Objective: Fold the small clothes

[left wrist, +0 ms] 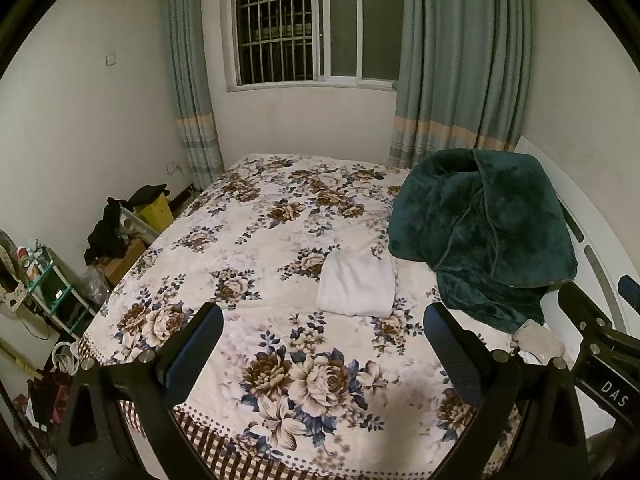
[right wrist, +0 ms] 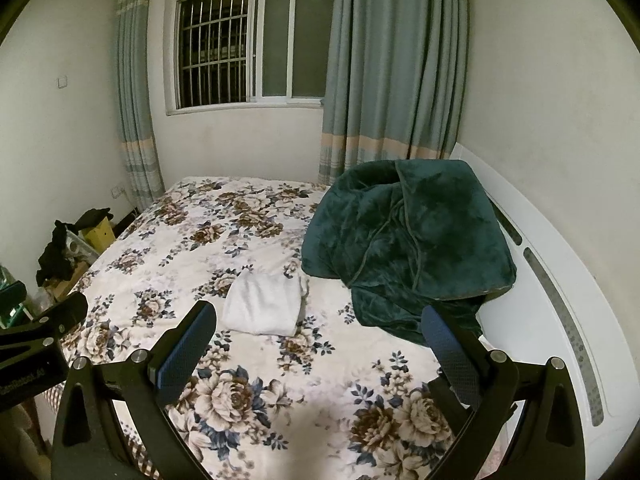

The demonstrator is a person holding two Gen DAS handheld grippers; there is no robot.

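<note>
White garment (left wrist: 357,287) folded into neat rectangle, flat on bedspread (left wrist: 256,240).

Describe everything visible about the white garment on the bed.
The white garment looks like soft, slightly fuzzy fabric, already folded into a compact, roughly rectangular stack with layered edges showing at its right side. It lies flat on the floral bedspread, near the middle of the bed, just left of the dark green plush blanket; whether the two touch is unclear. Neither gripper touches it: both sets of jaws stand open and empty, short of it.
</note>
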